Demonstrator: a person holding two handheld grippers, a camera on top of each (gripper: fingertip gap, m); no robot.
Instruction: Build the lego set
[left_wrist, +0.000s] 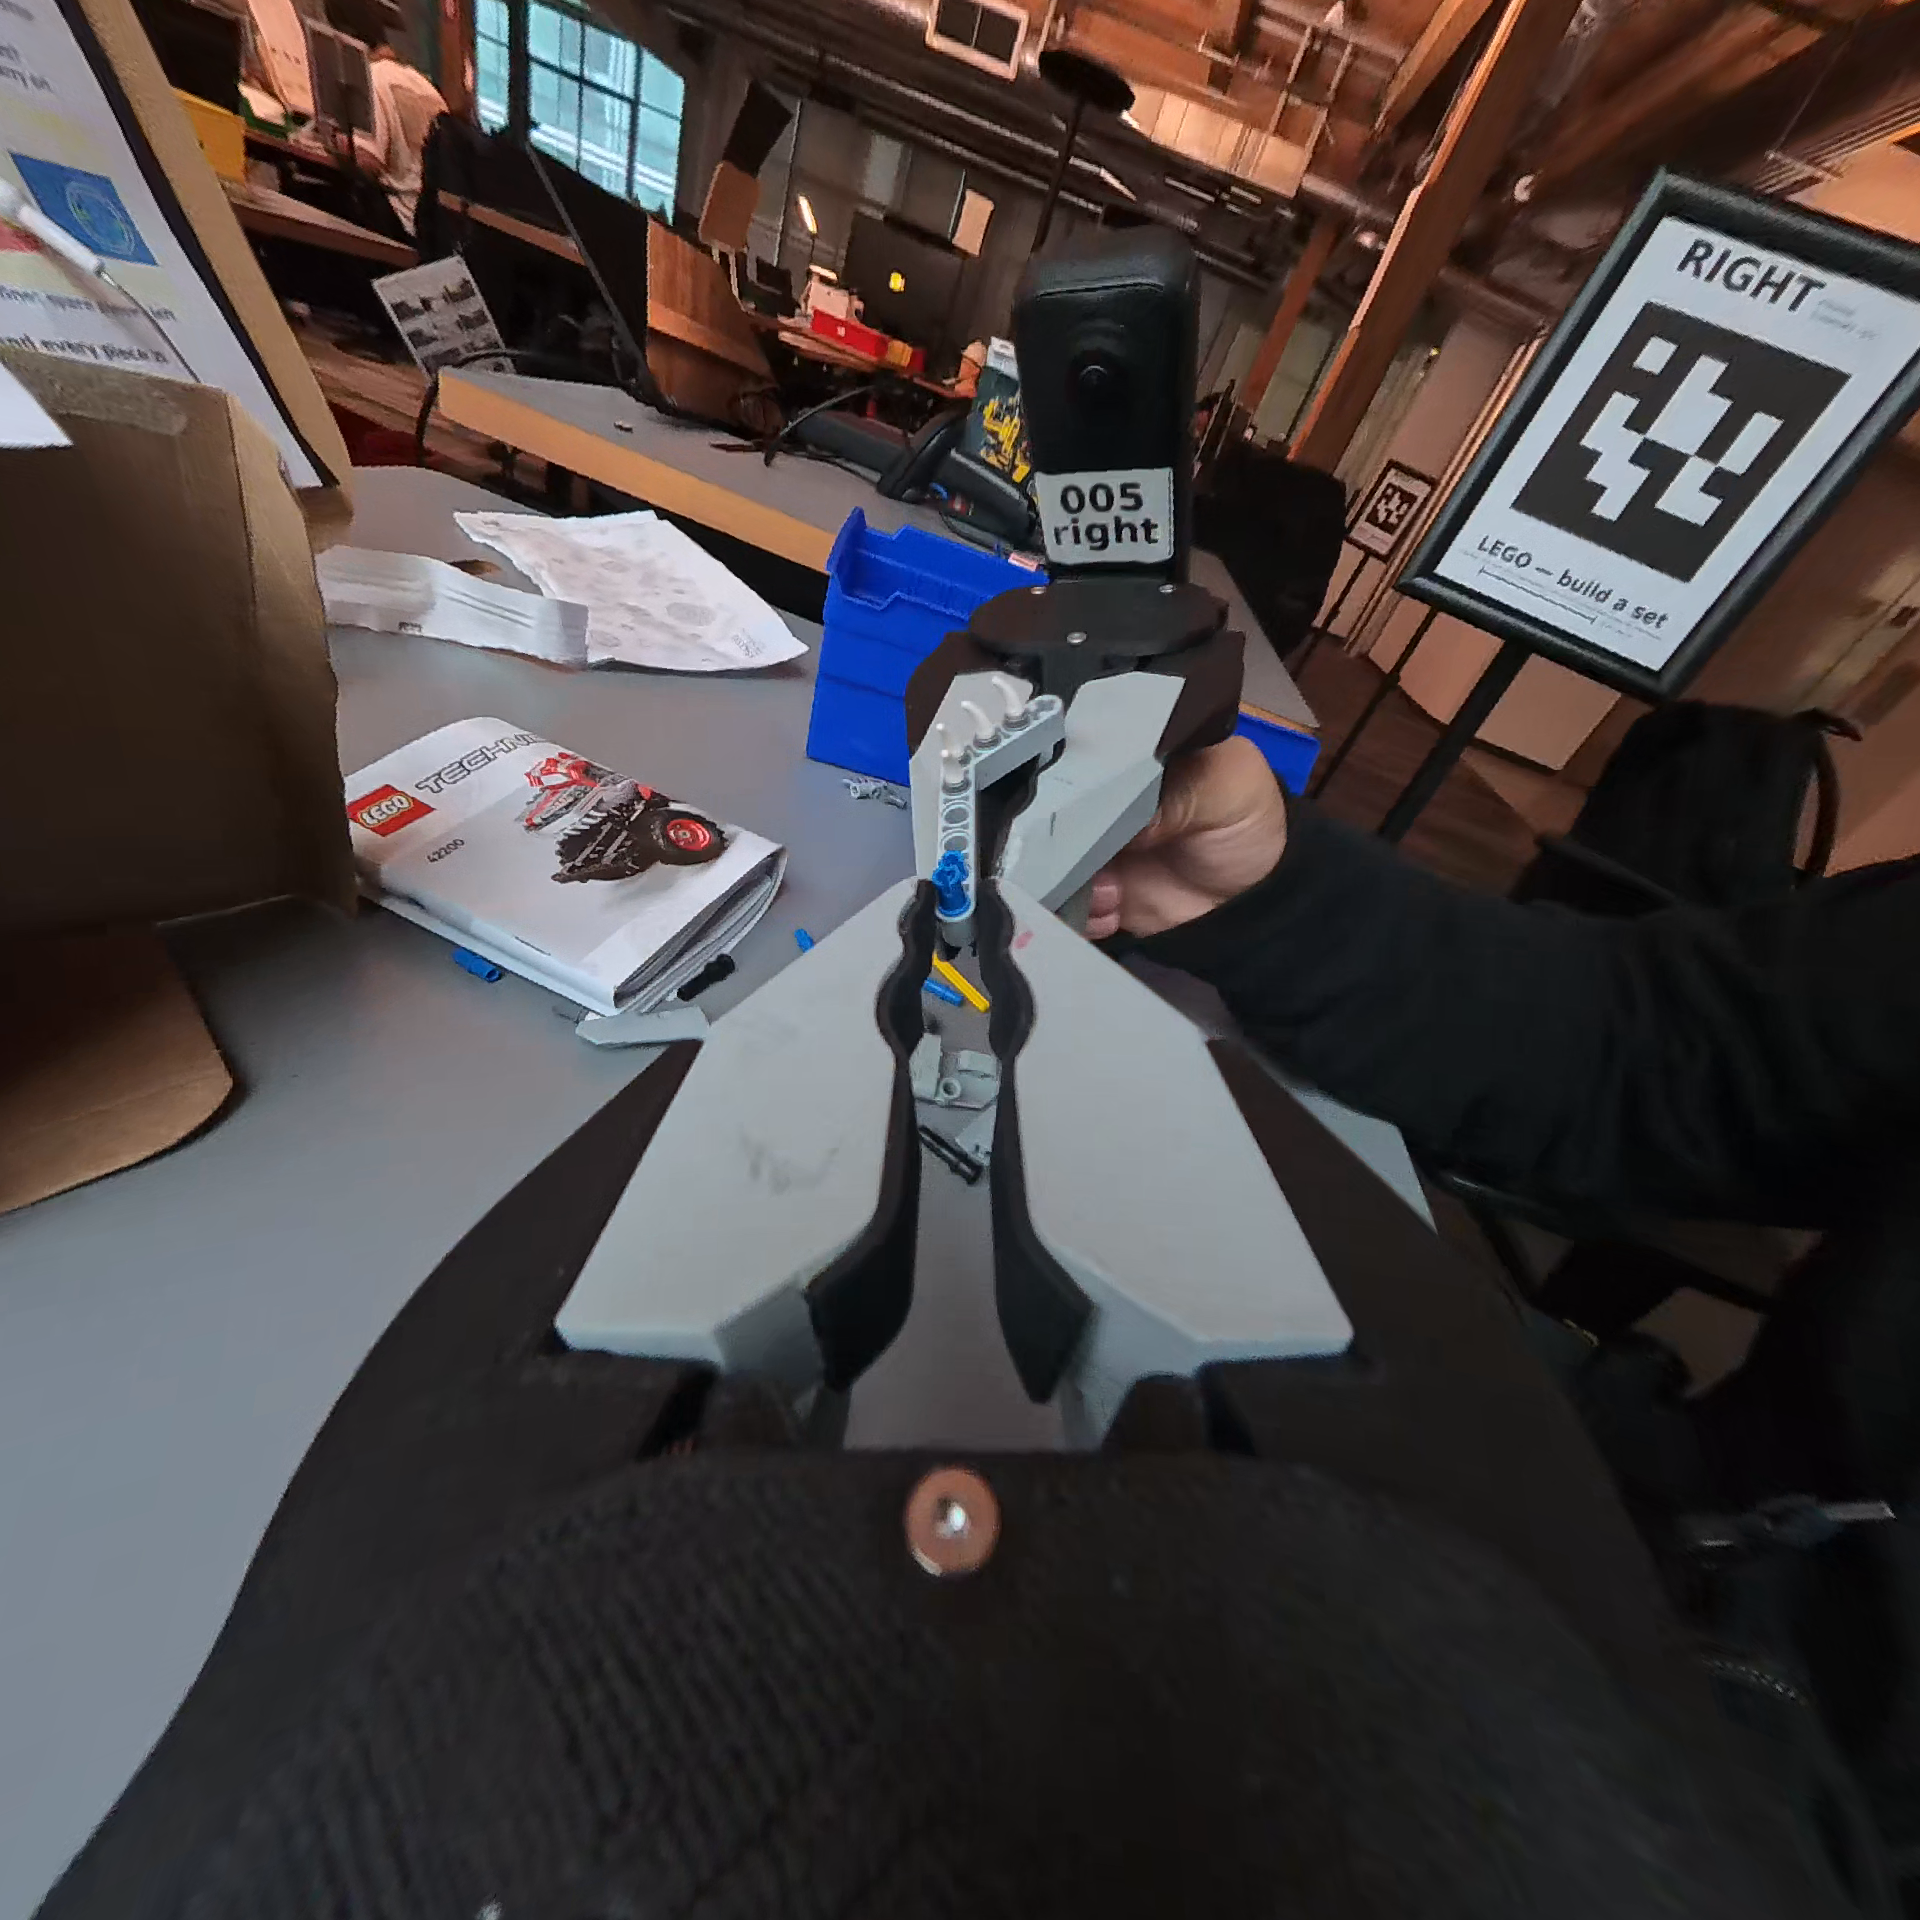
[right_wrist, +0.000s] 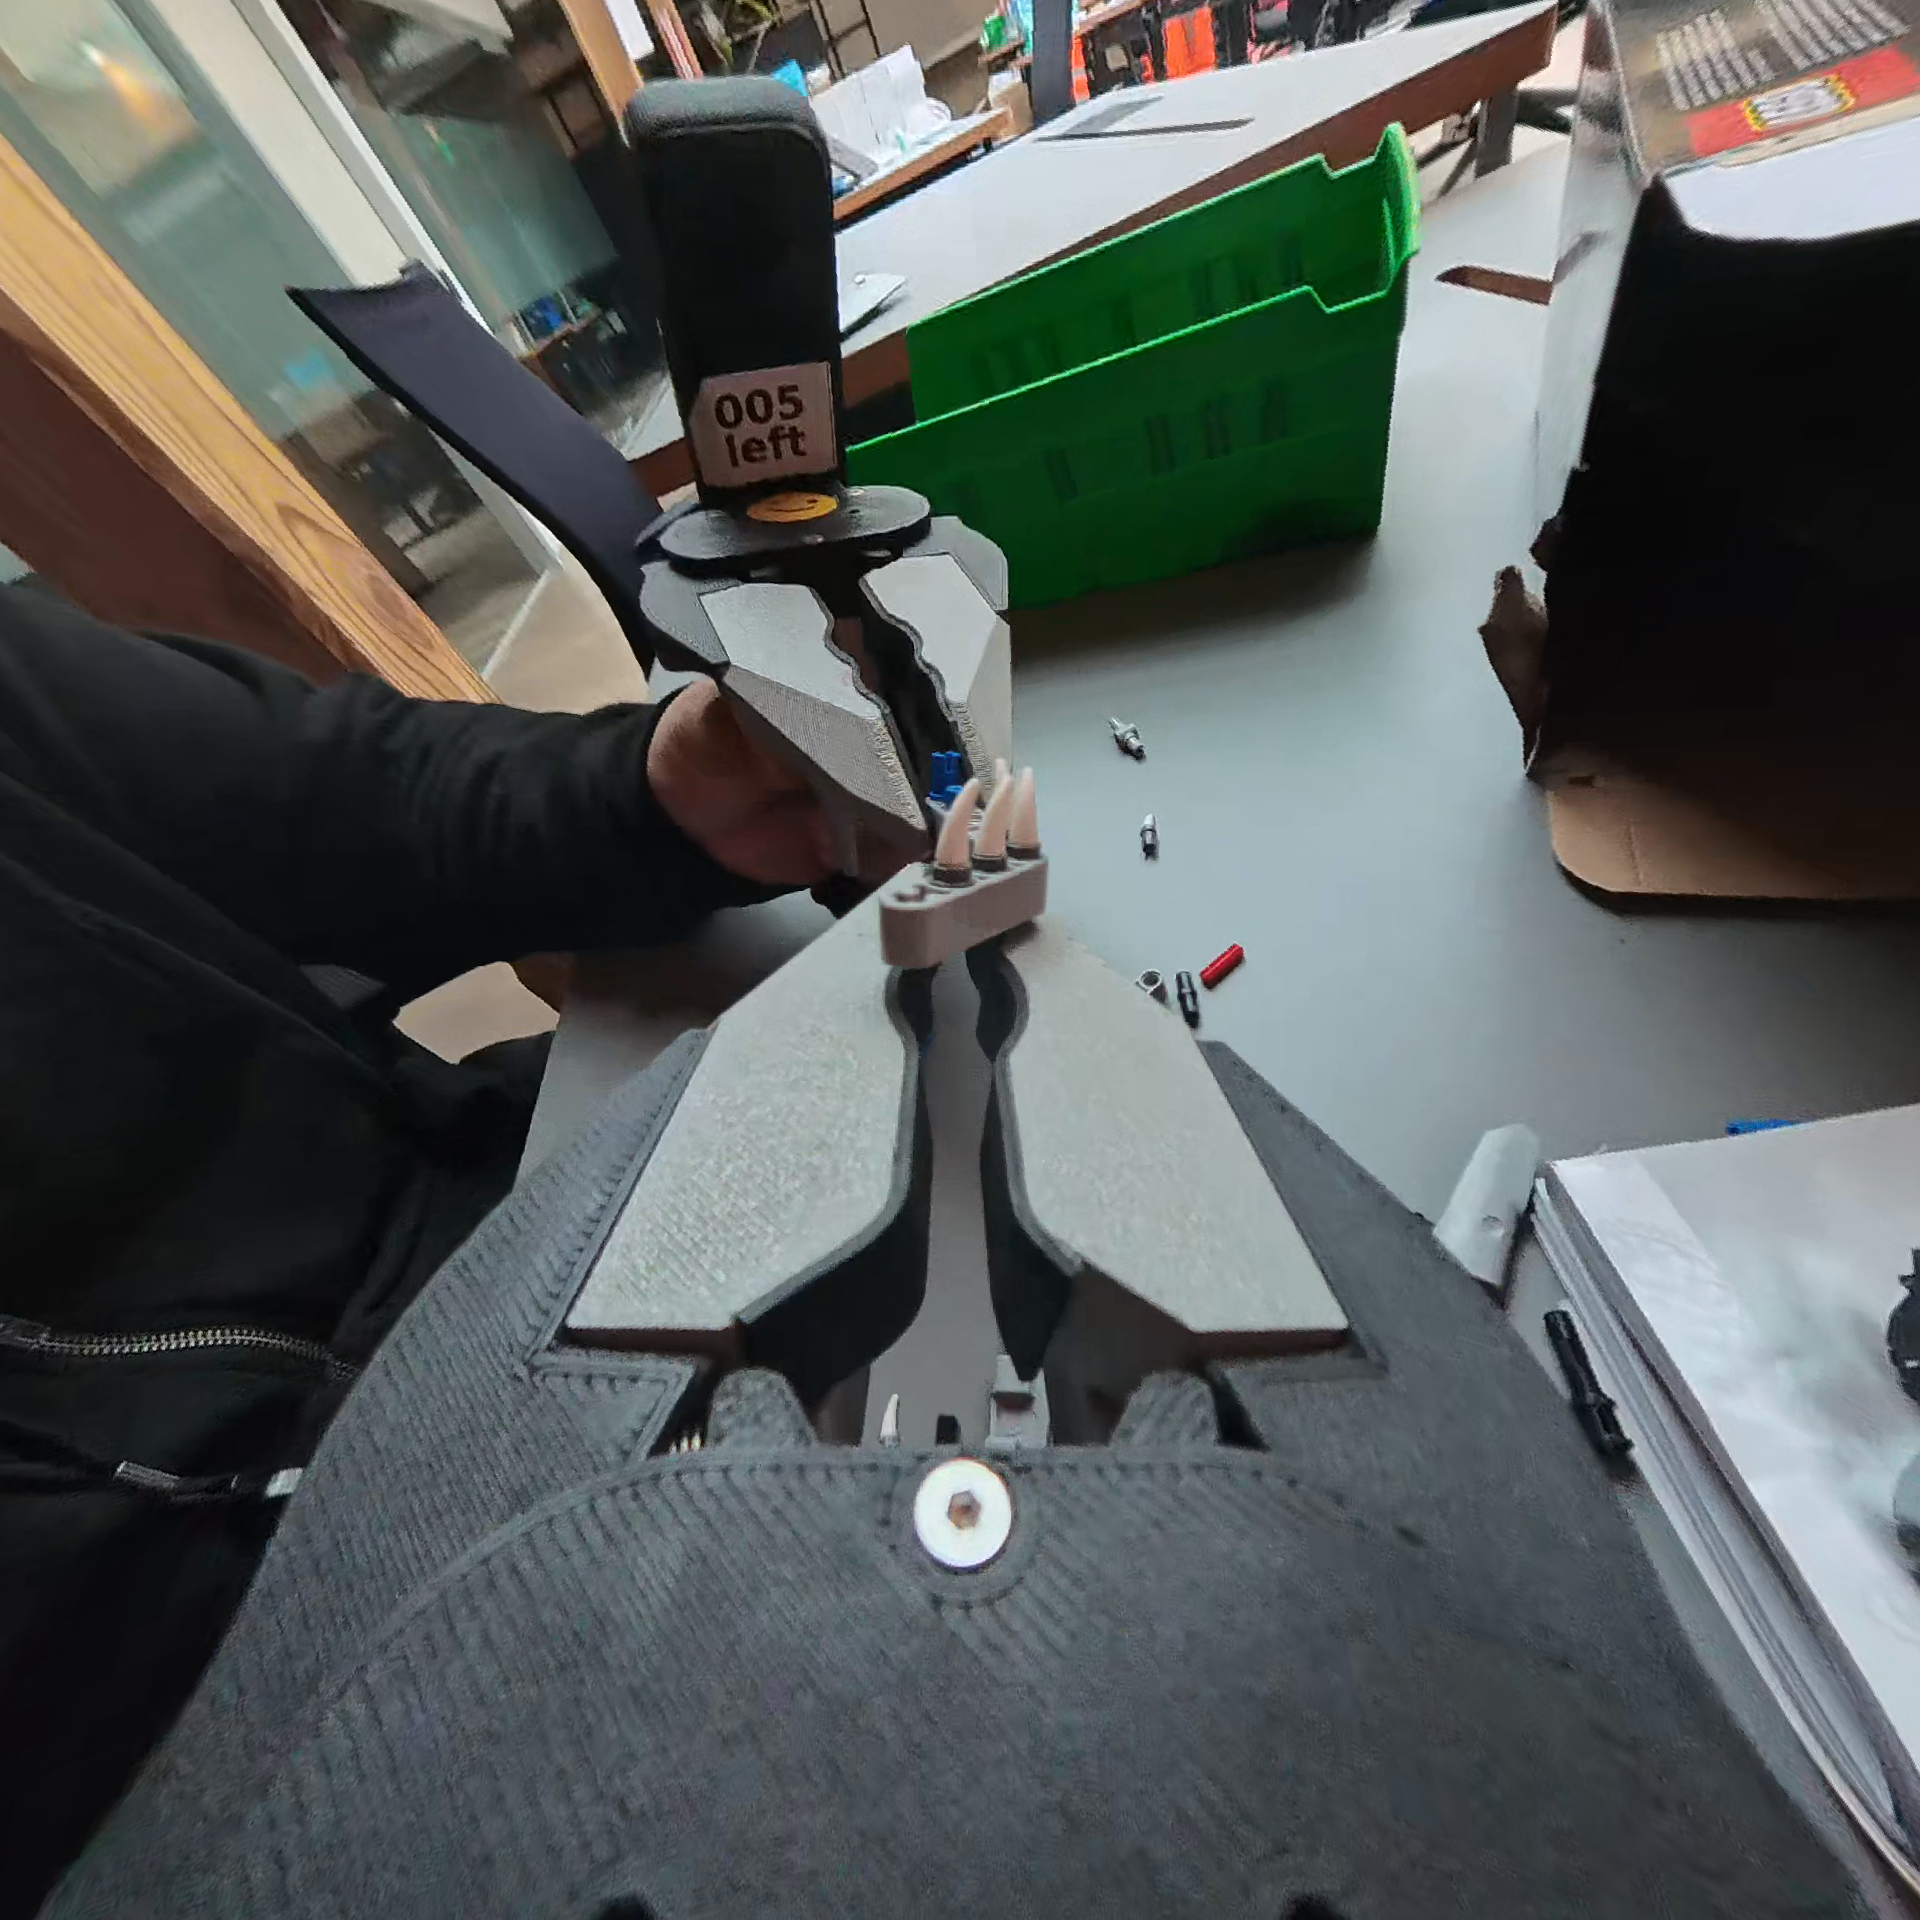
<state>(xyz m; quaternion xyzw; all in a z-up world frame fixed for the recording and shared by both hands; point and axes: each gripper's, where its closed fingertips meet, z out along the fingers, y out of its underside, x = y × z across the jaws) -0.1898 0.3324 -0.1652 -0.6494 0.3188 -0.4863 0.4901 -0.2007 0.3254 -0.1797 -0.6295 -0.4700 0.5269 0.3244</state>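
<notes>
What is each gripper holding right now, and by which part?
The right gripper pinches the bent grey beam at its toothed end. The left gripper grips the blue pin at the beam's other end.

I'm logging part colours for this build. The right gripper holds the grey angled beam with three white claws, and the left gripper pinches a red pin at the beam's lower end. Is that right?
One detail is wrong: the pin is blue, not red, as the left wrist view shows. The rest holds: the right gripper holds the grey angled beam with three white claws, and the left gripper pinches the pin at the beam's lower end.
</notes>
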